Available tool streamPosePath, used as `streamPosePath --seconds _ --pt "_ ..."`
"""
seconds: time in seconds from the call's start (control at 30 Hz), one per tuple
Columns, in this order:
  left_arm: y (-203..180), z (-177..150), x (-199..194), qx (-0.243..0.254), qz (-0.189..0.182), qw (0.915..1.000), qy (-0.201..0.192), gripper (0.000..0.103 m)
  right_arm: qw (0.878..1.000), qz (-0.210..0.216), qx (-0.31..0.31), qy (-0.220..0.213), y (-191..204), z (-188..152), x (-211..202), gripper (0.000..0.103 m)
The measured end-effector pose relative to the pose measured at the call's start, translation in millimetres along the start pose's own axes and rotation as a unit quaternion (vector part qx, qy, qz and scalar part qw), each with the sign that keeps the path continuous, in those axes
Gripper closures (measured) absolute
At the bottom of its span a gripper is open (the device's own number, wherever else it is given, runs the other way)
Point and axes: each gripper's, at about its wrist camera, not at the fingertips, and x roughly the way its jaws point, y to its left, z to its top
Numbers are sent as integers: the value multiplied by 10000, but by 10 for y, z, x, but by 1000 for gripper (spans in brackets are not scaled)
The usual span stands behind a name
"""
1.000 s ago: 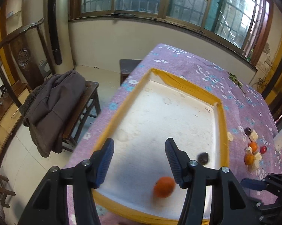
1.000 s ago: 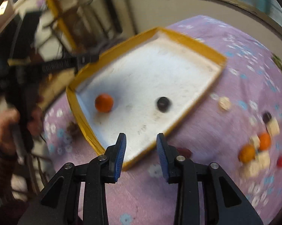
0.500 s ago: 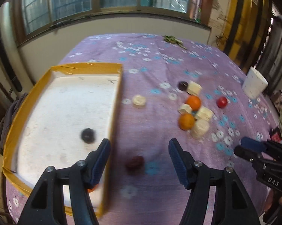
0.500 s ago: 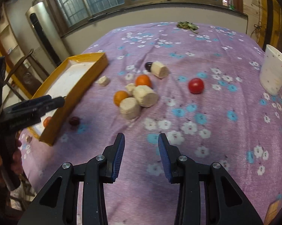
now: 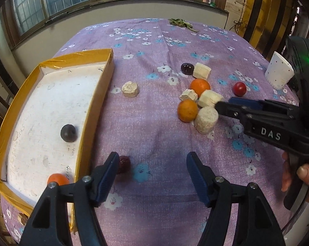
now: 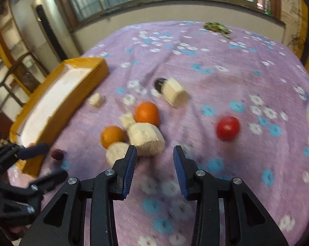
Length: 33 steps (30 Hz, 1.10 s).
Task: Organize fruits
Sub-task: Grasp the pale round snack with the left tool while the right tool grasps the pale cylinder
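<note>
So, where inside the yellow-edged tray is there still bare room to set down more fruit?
The yellow-edged white tray is mostly bare: its whole far half, up to the back wall, is free. Only a dark round plum near the right wall and an orange fruit in the near corner occupy it. Outside, the pile around the pale cylindrical chunks is crowded.

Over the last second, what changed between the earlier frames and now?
Both views swung off the yellow tray toward the loose fruit. The left hand-held gripper, its jaws opening and empty, now hangs by the dark red fruit; the right hand-held gripper, also empty, faces the pale chunks. The orange and dark fruit stayed in the tray.
</note>
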Motion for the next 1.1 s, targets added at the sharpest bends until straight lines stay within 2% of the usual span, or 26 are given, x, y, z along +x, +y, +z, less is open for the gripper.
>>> streamPosePath --seconds 0.1,0.23,0.3,0.4,0.57,0.67,0.7,0.8,0.93,1.1 --pt "-22 19 35 -32 -34 10000 44 31 9990 421 50 117 -47 115 60 67" --pt "-100 56 92 3 -57 9999 90 31 9967 644 339 373 -146 203 162 62" --pt "-145 80 112 42 -81 9999 94 31 9952 763 421 440 -182 188 162 62" --pt "-193 104 142 66 -129 9998 106 30 9888 1183 681 598 -269 117 147 60" --pt "-254 145 228 100 -124 9997 173 29 9905 1096 654 511 -316 123 186 60" --pt "-274 177 267 58 -179 9996 197 29 9855 1372 831 558 -365 128 230 61" --pt "-280 188 279 45 -192 9996 206 29 9851 1404 816 559 -365 136 223 65" --pt "-312 227 324 1 -267 9994 236 29 9902 1174 542 530 -310 108 134 68" --pt "-363 282 386 -72 -377 9989 251 29 9981 531 236 204 -304 -58 -161 68" --pt "-438 364 503 -93 -441 9987 221 29 10000 -15 32 3 -403 -289 -446 67"
